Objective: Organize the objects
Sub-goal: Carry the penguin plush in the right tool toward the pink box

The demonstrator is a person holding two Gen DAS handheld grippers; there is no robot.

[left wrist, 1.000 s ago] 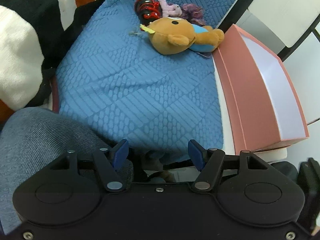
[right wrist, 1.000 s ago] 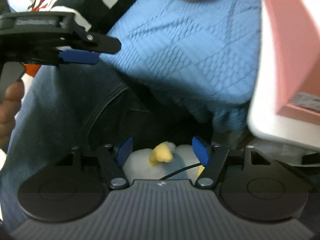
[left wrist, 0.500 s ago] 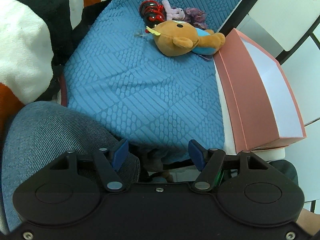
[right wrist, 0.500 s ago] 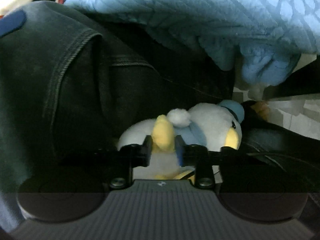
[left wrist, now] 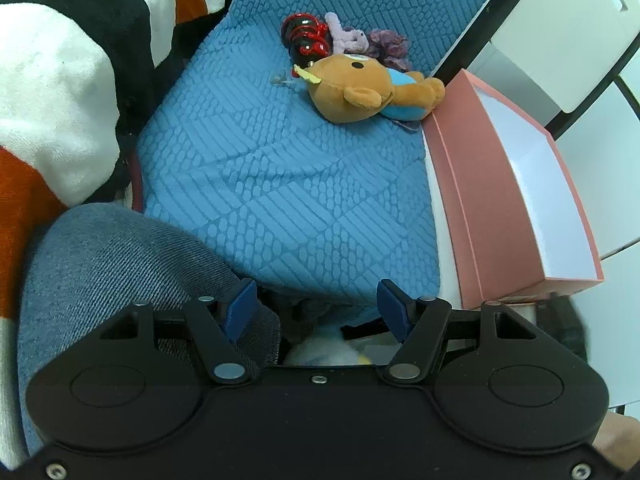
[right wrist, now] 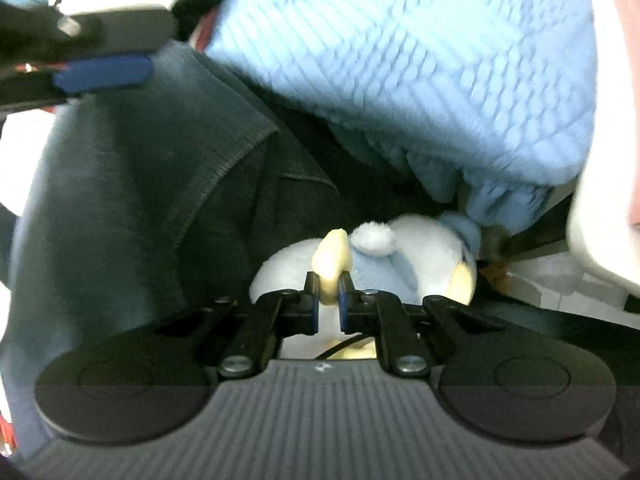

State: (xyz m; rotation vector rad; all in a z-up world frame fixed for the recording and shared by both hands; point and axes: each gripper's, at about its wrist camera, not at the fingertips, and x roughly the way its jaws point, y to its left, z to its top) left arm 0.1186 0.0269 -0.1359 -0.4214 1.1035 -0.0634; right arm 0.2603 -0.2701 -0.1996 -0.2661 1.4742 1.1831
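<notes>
My right gripper (right wrist: 328, 294) is shut on the yellow foot of a white and pale blue plush duck (right wrist: 416, 248), low beside my jeans-clad leg under the bed edge. The duck also shows below my left gripper in the left wrist view (left wrist: 320, 350). My left gripper (left wrist: 316, 306) is open and empty, above the bed's near edge. On the blue textured blanket (left wrist: 280, 168) at the far end lie a brown teddy bear (left wrist: 360, 88), a red and black toy (left wrist: 306, 38) and a purple plush (left wrist: 368, 40). A pink box (left wrist: 516, 184) with a white inside stands open at the bed's right edge.
A black, white and orange blanket (left wrist: 60, 80) is heaped at the left. My knee in blue jeans (left wrist: 112, 264) is at the lower left. White cupboard panels with black frames (left wrist: 560, 20) stand behind the box. My left gripper shows at the upper left of the right wrist view (right wrist: 100, 72).
My right gripper dropped to the duck, closed on its yellow foot and has lifted it a little. My left gripper has shifted slightly and stays open.
</notes>
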